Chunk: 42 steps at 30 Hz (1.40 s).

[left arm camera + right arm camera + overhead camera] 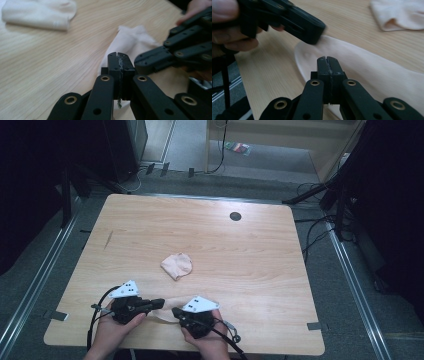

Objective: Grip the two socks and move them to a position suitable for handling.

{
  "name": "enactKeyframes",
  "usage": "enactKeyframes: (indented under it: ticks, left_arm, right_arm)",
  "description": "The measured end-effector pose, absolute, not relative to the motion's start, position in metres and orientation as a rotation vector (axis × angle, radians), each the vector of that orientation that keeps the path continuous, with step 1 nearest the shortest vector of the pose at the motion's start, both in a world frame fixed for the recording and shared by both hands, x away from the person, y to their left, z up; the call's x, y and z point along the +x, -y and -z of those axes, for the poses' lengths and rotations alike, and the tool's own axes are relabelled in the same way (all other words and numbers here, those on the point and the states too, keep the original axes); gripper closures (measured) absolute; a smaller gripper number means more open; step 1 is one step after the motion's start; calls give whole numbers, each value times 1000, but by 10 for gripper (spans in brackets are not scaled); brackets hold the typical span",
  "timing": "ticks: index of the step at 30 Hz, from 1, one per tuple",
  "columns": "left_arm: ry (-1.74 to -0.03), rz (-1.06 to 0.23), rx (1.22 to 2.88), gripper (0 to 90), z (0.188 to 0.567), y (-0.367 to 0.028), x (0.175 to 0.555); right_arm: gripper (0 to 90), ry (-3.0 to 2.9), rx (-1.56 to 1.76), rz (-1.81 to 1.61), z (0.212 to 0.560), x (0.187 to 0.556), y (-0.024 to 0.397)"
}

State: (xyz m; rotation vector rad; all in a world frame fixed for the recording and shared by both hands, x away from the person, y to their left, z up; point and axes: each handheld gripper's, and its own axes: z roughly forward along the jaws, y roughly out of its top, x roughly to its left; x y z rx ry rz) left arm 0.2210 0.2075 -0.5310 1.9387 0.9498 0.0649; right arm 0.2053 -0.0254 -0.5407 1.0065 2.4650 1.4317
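Note:
A flat pale sock (164,316) lies near the wooden table's (260,260) front edge, between my two grippers. My left gripper (161,302) points right at it, with its jaws (117,53) pressed together just in front of the sock (130,40). My right gripper (175,311) points left, and its jaws (327,58) are shut low over the same sock (374,72). I cannot tell whether either pair of jaws pinches cloth. The two tips nearly meet. A second sock (177,265), folded into a bundle, rests at the table's middle.
A dark round hole (235,216) sits near the table's far edge. Cables (315,227) and dark stands line the floor to the right and behind. A metal rail (35,285) runs along the left side.

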Motion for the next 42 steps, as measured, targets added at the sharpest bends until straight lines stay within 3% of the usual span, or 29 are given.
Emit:
enactKeyframes:
  ticks: [11, 22, 32, 36, 42]
  left_arm:
    - [-1086, -63, 2009, 900, 551, -207, 234]
    - [-1070, -107, 2029, 899, 551, -213, 231]
    - [-920, -79, 2125, 738, 546, -217, 219]
    - [-932, -85, 2112, 764, 548, -220, 221]
    - [-936, -108, 2116, 865, 549, -220, 222]
  right_arm:
    - [900, -2581, 1027, -1342, 557, 206, -1]
    - [900, -2556, 1014, -1278, 554, 198, -4]
    - [900, -2526, 1057, -1281, 555, 199, -3]
    - [900, -2527, 1062, -1390, 544, 205, 16]
    - [900, -2336, 1259, -1268, 533, 240, 75]
